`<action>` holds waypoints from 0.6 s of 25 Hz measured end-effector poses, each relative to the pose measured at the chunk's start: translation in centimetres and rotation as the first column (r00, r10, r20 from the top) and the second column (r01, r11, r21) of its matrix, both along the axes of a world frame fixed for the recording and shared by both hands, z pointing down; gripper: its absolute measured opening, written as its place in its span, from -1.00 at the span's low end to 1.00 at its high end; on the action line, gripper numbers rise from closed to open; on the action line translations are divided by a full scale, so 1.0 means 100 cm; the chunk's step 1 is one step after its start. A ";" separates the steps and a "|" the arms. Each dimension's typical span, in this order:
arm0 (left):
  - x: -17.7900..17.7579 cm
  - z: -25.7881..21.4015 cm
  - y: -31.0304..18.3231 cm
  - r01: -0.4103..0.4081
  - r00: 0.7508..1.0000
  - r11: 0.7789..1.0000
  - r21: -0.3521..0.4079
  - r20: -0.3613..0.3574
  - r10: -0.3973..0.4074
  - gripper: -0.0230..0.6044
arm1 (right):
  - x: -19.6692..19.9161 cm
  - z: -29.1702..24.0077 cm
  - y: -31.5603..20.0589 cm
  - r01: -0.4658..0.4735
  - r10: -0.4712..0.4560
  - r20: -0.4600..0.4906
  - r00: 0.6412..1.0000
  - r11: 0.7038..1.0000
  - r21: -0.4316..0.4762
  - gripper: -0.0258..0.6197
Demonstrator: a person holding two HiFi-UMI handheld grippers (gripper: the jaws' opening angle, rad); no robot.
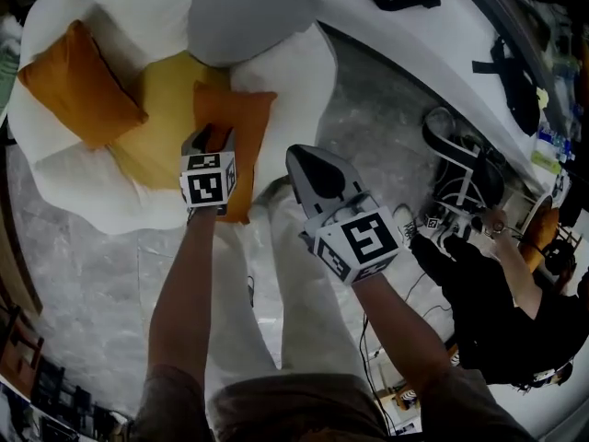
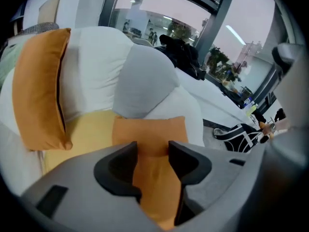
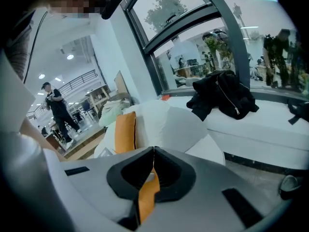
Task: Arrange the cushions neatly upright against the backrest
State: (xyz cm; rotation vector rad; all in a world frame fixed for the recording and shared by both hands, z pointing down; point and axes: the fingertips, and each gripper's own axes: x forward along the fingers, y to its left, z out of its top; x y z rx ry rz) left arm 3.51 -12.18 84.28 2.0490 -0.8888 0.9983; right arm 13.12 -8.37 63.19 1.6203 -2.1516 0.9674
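Observation:
A white armchair [image 1: 285, 72] with a yellow seat [image 1: 166, 109] fills the upper left of the head view. One orange cushion [image 1: 78, 86] leans upright at the chair's left side [image 2: 38, 91]. A second orange cushion [image 1: 241, 122] lies at the seat's front edge [image 2: 152, 129]. My left gripper [image 1: 210, 141] hovers right over it, and its jaws stand apart [image 2: 152, 149] with the cushion showing in the gap, not pinched. A grey cushion [image 2: 145, 81] rests against the backrest. My right gripper [image 1: 296, 157] hangs over the floor right of the chair, its jaw tips touching [image 3: 154, 151] with nothing held.
A long white bench [image 1: 433, 44] runs along the window with a black jacket [image 3: 222, 98] on it. A black-and-white bag [image 1: 465, 178] lies on the marble floor, and a person in black [image 1: 497, 293] sits at the right. Another person [image 3: 58, 112] stands far off.

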 end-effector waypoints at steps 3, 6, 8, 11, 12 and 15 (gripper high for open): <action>0.003 0.003 0.007 -0.027 1.000 0.999 0.046 0.005 0.027 -0.31 | -0.004 0.009 0.003 0.008 -0.008 0.005 1.000 1.000 -0.011 -0.86; 0.001 0.007 0.004 -0.025 1.000 0.999 0.044 0.016 0.024 -0.31 | -0.006 0.013 0.004 0.005 -0.005 0.013 1.000 1.000 -0.013 -0.86; 0.000 0.009 0.004 -0.028 0.999 0.999 0.039 0.032 0.027 -0.31 | -0.004 0.012 0.004 0.003 -0.003 0.013 1.000 1.000 -0.012 -0.86; 0.000 0.011 0.006 -0.019 0.998 1.000 0.006 0.059 0.019 -0.32 | 0.003 0.011 0.004 0.001 -0.001 0.007 1.000 1.000 -0.011 -0.86; 0.000 0.012 0.006 -0.006 0.998 1.000 -0.015 0.060 0.007 -0.38 | 0.006 0.011 0.003 -0.002 0.002 0.005 1.000 1.000 -0.011 -0.86; -0.001 0.013 0.003 0.045 0.998 0.997 -0.061 0.056 -0.042 -0.73 | 0.012 0.012 0.003 -0.012 0.012 0.002 1.000 1.000 -0.011 -0.86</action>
